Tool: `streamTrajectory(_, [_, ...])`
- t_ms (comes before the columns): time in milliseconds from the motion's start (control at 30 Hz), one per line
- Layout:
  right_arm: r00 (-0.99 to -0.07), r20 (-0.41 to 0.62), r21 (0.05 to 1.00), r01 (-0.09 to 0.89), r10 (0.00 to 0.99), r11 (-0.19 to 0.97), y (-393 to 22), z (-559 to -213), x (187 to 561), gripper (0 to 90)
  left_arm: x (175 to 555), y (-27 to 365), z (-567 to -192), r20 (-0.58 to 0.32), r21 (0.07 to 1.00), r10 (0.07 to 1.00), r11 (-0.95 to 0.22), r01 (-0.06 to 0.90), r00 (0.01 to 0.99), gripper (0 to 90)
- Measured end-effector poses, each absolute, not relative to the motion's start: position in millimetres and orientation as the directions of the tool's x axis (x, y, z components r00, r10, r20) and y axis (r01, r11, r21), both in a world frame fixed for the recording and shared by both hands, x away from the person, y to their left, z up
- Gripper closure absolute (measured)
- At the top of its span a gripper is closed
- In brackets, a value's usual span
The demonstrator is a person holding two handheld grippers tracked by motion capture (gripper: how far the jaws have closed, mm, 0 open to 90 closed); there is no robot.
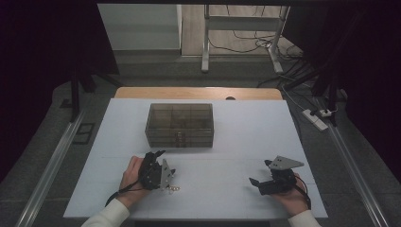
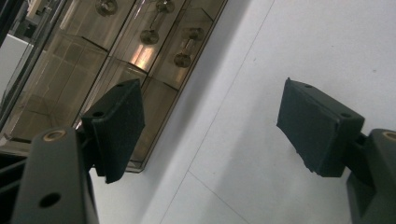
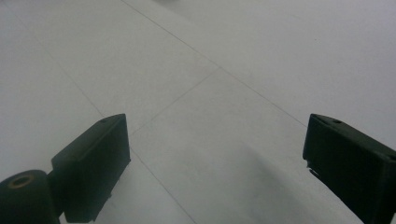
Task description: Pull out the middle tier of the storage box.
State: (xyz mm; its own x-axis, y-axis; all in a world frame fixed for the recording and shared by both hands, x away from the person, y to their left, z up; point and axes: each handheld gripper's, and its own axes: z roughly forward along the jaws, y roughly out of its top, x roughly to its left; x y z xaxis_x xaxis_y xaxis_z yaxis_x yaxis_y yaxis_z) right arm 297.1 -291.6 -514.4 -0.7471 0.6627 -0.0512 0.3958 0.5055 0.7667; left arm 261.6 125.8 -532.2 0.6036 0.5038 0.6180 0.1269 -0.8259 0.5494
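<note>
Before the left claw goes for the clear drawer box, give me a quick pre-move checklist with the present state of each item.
1. Left claw open: ok, jaws stand wide apart with nothing between them.
2. Right claw open and unloaded: ok, bare white table shows between its jaws.
3. Left claw aimed at the drawer box: ok, the box front with its knobs lies ahead of one jaw.
4. Drawers shut: cannot tell for sure; the front looks flush in the high view.
5. Small metal bits beside the left claw: not ok, they lie loose near the hand.
6. Box contents: cannot tell.
</note>
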Motion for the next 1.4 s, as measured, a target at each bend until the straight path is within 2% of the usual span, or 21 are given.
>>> streamTrajectory(1400, [-0.749, -0.058, 0.759, 0.396, 0.66, 0.517, -289.9, -516.1, 297.2, 7.2, 267.3, 123.0, -536.6, 0.613, 0.527, 0.48, -0.84, 0.128, 0.627, 24.6])
